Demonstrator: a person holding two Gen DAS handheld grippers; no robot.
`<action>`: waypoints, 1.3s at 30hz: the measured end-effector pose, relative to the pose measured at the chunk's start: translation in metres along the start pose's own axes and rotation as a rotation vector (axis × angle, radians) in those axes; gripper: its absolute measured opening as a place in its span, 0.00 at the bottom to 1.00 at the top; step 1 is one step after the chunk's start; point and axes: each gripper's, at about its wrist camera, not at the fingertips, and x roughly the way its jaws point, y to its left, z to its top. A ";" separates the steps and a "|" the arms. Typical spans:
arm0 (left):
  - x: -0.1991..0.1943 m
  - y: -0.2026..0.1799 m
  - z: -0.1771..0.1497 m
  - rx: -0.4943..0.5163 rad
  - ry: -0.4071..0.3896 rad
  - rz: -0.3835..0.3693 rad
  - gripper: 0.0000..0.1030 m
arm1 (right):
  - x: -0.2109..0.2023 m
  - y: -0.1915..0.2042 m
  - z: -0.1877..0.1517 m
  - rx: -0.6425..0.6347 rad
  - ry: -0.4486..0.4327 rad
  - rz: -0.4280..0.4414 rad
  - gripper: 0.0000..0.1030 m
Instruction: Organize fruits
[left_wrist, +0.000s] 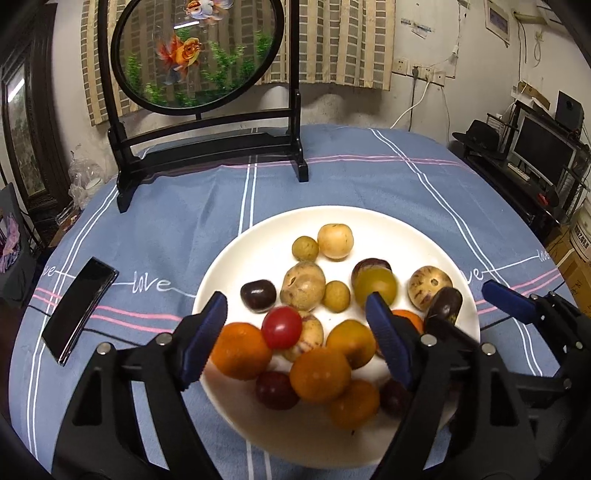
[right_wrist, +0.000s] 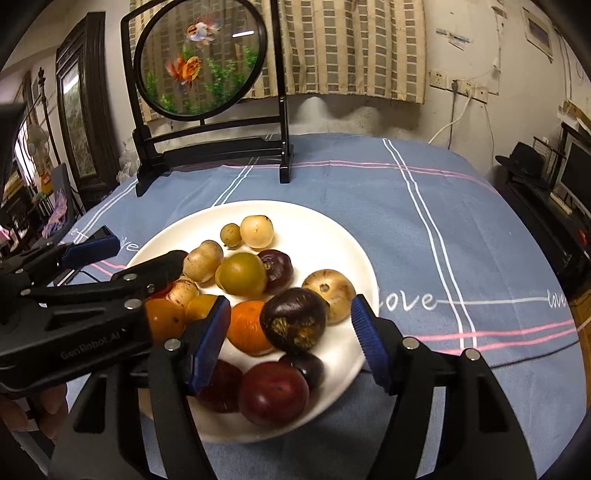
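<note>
Right wrist view: both tools hang spread over the plate (right_wrist: 354, 254); right tool (right_wrist: 290, 334) straddles the dark fruit (right_wrist: 293, 319), pinching nothing.

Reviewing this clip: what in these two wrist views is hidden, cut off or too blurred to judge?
- Left wrist view: the orange fruits nearest the camera are blurred; the left gripper hides the white round plate's near rim.
- Right wrist view: the left gripper's black arm covers the plate's left fruits.
- Black phone: screen dark, unreadable.
- Plate's near edge under the right gripper: hidden.
</note>
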 end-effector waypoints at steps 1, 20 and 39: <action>-0.002 0.001 -0.002 -0.004 0.001 0.000 0.77 | -0.002 -0.001 -0.002 0.007 -0.001 0.001 0.66; -0.059 0.013 -0.066 -0.028 0.004 0.003 0.92 | -0.059 -0.014 -0.061 0.054 -0.087 -0.026 0.66; -0.038 0.029 -0.093 -0.021 0.014 0.033 0.95 | -0.059 -0.037 -0.079 0.147 -0.057 0.042 0.73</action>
